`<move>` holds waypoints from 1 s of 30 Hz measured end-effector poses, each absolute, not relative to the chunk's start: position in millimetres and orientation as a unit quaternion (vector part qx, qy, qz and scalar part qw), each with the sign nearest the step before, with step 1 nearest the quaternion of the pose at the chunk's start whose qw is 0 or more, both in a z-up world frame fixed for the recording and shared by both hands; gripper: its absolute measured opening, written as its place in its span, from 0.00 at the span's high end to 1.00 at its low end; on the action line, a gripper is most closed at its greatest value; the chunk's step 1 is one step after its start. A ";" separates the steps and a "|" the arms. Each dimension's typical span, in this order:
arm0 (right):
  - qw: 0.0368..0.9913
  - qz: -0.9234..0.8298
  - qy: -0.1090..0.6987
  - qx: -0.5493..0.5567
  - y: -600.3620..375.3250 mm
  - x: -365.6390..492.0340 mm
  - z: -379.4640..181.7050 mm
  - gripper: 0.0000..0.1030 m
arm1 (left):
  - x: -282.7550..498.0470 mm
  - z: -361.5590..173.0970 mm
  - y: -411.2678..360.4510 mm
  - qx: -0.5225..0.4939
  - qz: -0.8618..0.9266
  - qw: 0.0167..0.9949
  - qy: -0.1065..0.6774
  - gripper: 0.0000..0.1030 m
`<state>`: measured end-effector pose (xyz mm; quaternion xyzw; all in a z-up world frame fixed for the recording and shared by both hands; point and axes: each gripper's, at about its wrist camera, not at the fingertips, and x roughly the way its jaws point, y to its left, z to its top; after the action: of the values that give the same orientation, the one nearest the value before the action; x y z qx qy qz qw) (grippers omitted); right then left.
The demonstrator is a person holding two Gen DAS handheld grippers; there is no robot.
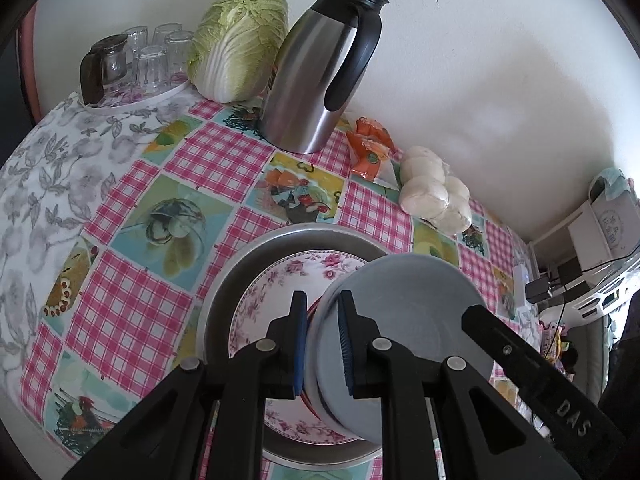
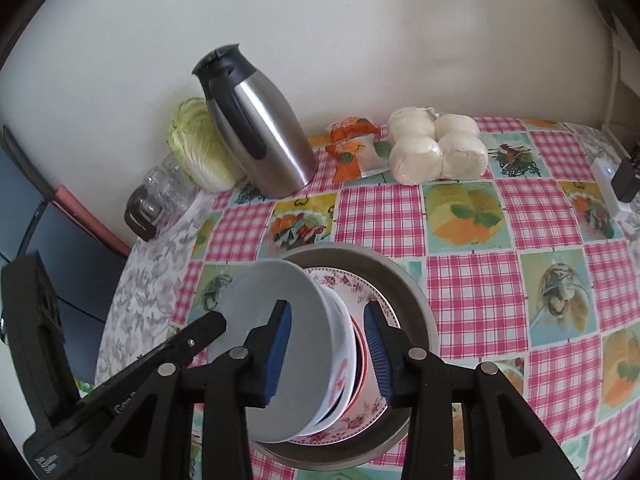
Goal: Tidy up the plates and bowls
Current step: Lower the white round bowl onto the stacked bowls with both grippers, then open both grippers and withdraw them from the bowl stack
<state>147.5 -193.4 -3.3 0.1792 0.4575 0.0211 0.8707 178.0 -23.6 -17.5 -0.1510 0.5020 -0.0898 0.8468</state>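
Left gripper [image 1: 323, 312]: pressed tight on the rim of the grey bowl [image 1: 400, 320], holding it tipped up on its edge.
Right gripper [image 2: 328, 324]: spread, one finger over the bowl's inside, the other outside; the pads do not press.
Grey bowl: inside a white bowl with red flowers [image 2: 340, 376], also tipped.
Flower plate [image 1: 276, 280]: lies flat under the bowls, in the metal pan [image 1: 224, 280].
Metal pan: near the front edge of the tabletop [image 1: 132, 304].
Steel jug [image 1: 316, 76]: at the back edge, by the wall.
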 end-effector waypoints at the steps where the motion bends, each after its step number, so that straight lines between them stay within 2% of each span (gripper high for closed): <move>1: 0.870 0.016 0.456 0.187 -198.1 147.2 -4.4 0.60 | 177.6 -16.4 -22.3 -0.153 -0.090 0.847 0.501 0.84; 10: 0.852 0.008 0.470 0.231 -220.6 146.9 -28.3 0.57 | 171.7 -6.2 -18.5 -0.158 -0.091 0.853 0.490 0.83; 11: 0.850 0.008 0.474 0.230 -219.4 146.6 -30.6 0.57 | 169.9 -5.0 -17.3 -0.157 -0.089 0.854 0.489 0.80; 14: 0.851 0.004 0.476 0.221 -215.8 141.7 -29.7 0.57 | 164.0 -1.6 -11.8 -0.160 -0.088 0.857 0.481 0.57; 16: 0.855 0.007 0.468 0.224 -214.5 134.8 -25.5 0.57 | 157.9 1.9 -7.0 -0.163 -0.087 0.861 0.473 0.52; 17: 0.857 0.007 0.464 0.224 -213.9 131.8 -23.4 0.54 | 155.8 3.0 -5.4 -0.164 -0.086 0.863 0.471 0.49; 18: 0.859 0.007 0.461 0.221 -212.9 128.6 -20.9 0.49 | 153.3 3.9 -3.8 -0.163 -0.084 0.864 0.469 0.40; 20: 0.866 0.006 0.454 0.209 -209.1 120.8 -14.9 0.46 | 147.1 5.1 -0.7 -0.156 -0.078 0.868 0.464 0.30; 24: 0.875 0.002 0.447 0.189 -203.4 107.2 -7.7 0.37 | 137.4 3.2 3.8 -0.134 -0.065 0.873 0.465 0.22; 30: 0.884 0.000 0.442 0.154 -190.8 85.6 -5.6 0.30 | 120.8 -1.5 12.0 -0.101 -0.056 0.881 0.459 0.14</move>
<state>85.6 -190.8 -5.6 0.1540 0.4417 0.0000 0.8838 120.8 12.0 -1.5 -0.1007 0.4592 -0.0556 0.8809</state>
